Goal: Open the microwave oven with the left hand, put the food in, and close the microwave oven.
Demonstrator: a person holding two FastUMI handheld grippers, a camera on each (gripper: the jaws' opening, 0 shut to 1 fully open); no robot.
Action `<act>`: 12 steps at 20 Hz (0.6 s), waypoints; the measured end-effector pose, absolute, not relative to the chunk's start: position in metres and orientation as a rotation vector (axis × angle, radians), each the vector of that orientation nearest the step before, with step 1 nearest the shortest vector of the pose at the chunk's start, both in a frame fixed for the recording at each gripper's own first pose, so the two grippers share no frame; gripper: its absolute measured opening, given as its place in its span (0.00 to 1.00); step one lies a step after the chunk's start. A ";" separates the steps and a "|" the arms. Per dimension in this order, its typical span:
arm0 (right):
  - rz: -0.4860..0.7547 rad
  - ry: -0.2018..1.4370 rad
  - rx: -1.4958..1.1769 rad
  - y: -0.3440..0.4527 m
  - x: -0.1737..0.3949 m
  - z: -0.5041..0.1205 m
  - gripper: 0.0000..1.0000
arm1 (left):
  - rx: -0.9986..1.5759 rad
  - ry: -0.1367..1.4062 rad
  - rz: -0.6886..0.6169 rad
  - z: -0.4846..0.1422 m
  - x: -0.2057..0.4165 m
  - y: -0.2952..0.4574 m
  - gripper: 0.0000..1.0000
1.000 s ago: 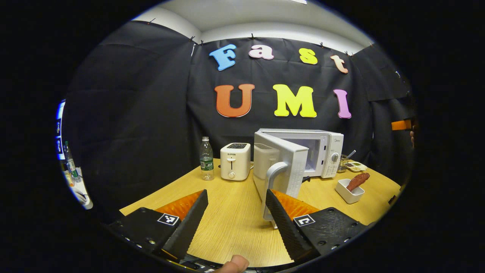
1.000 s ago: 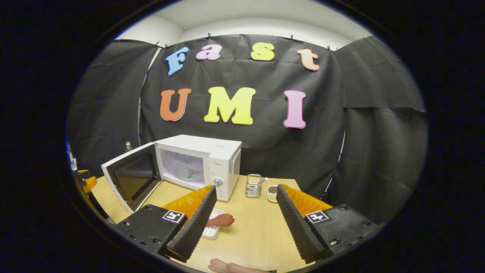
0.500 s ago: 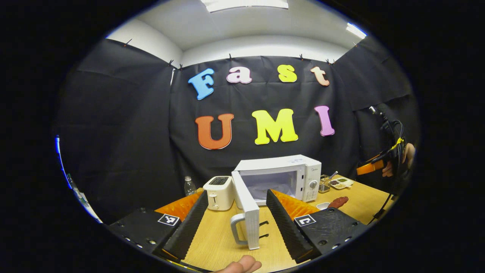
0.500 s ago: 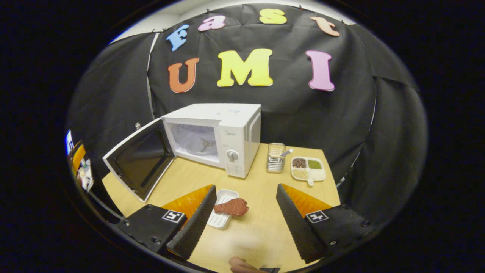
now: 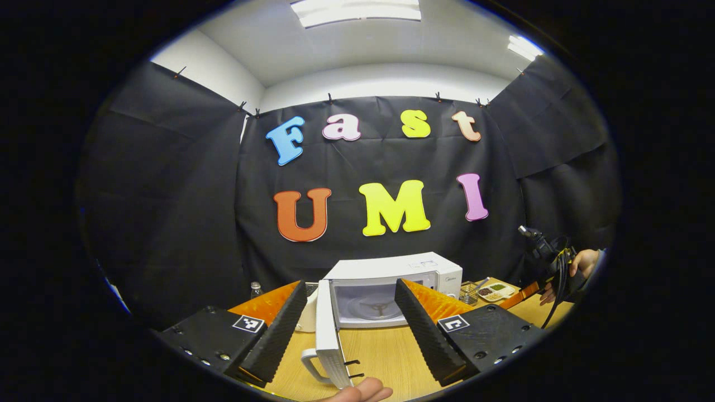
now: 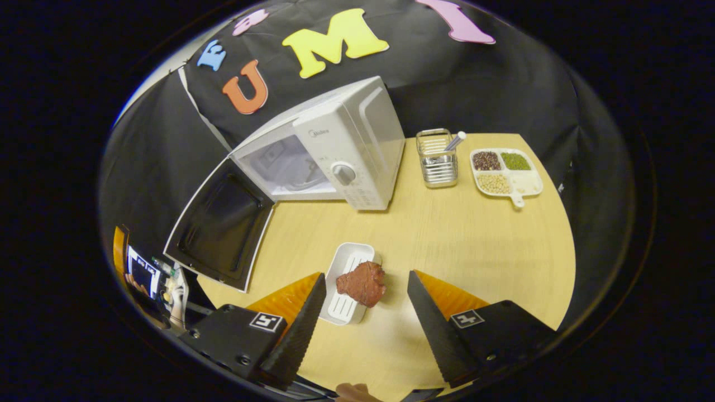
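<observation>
The white microwave (image 5: pixel 391 276) stands at the back of the wooden table with its door (image 5: pixel 327 335) swung wide open, edge-on to me, and its cavity bare. My left gripper (image 5: pixel 351 285) is open and held back from the door, touching nothing. In the right gripper view the microwave (image 6: pixel 341 145) and its open door (image 6: pixel 223 223) lie to the upper left. A reddish-brown piece of food (image 6: pixel 363 283) rests on a small white tray (image 6: pixel 342 301). My right gripper (image 6: pixel 366 276) hovers open over it, one finger on each side, not touching. The right gripper (image 5: pixel 525 290) also appears far right, held by a hand (image 5: pixel 584 261).
A metal cutlery holder (image 6: pixel 438 159) and a sectioned dish of beans (image 6: pixel 505 170) stand right of the microwave. A toaster (image 5: pixel 307 321) and a bottle (image 5: pixel 256 289) stand left of it, partly hidden. Bare tabletop (image 6: pixel 480 240) stretches right of the food.
The left gripper has pulled back from the open door and tilted upward. The right gripper has moved forward and tipped down over the food tray. The door stays open.
</observation>
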State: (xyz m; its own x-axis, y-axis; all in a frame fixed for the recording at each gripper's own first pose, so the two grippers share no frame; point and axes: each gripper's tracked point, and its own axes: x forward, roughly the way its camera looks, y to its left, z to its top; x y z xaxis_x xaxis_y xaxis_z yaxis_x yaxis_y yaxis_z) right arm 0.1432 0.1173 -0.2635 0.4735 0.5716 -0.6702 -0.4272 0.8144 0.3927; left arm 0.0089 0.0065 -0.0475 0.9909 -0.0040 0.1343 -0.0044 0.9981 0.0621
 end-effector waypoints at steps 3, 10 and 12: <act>0.661 0.942 0.230 0.125 0.152 -0.283 0.80 | 0.021 -0.133 0.000 -0.052 0.013 0.001 0.96; 0.773 1.058 0.352 0.142 0.145 -0.313 0.53 | 0.002 -0.120 -0.030 -0.065 0.017 -0.006 0.97; 0.794 1.073 0.381 0.143 0.141 -0.315 0.32 | -0.013 -0.119 -0.037 -0.068 0.016 -0.004 0.96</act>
